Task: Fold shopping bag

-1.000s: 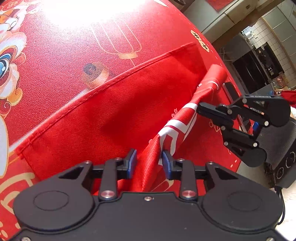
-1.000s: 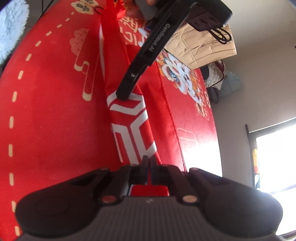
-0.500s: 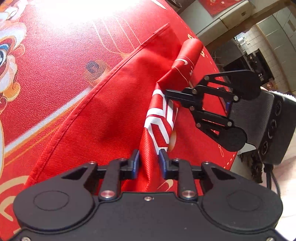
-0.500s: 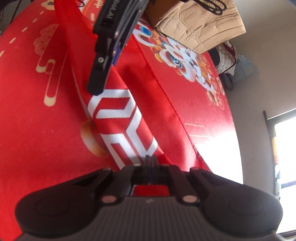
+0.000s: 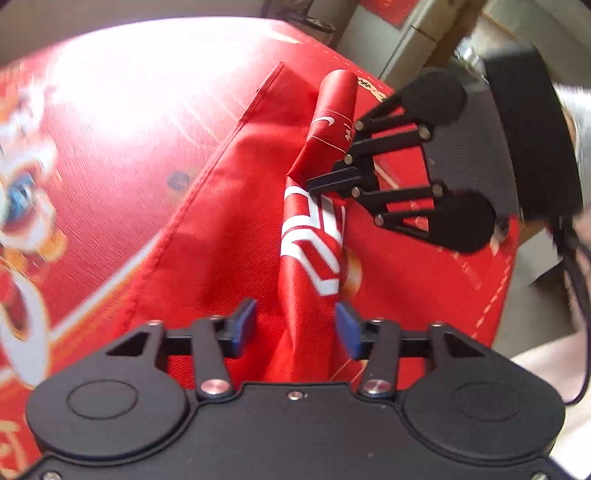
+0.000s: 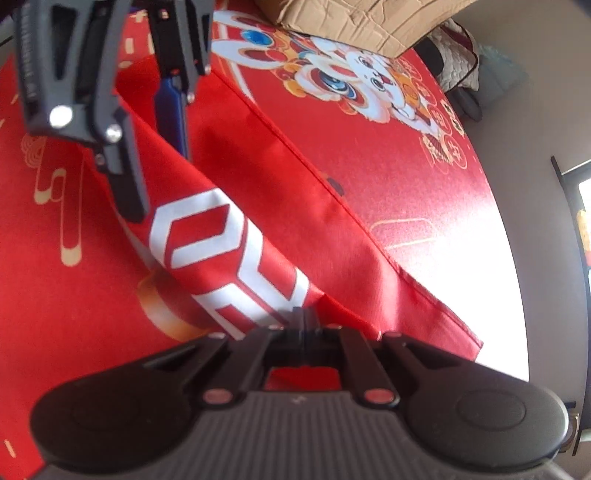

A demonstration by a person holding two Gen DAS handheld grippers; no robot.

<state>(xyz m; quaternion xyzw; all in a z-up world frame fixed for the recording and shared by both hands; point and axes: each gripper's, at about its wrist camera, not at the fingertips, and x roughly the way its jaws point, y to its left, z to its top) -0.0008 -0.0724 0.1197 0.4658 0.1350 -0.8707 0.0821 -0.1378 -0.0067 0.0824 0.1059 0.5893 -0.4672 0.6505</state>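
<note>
Red shopping bag [image 5: 229, 236] lies flat on the red printed tablecloth [image 5: 110, 122], one strip with white lettering [image 6: 225, 258] pulled up into a ridge along its edge. Right gripper [image 5: 314, 184] is pinched tight on that ridge at the far end, fabric clamped between its tips (in its own view the tips meet at [image 6: 304, 325] with cloth right there). Left gripper [image 5: 295, 326] straddles the near end, jaws opening, blue pads [image 5: 242, 325] clear of the cloth on both sides though the ridge runs between them. Cardboard box [image 6: 369, 22] sits at the cloth's far edge in the right view
</note>
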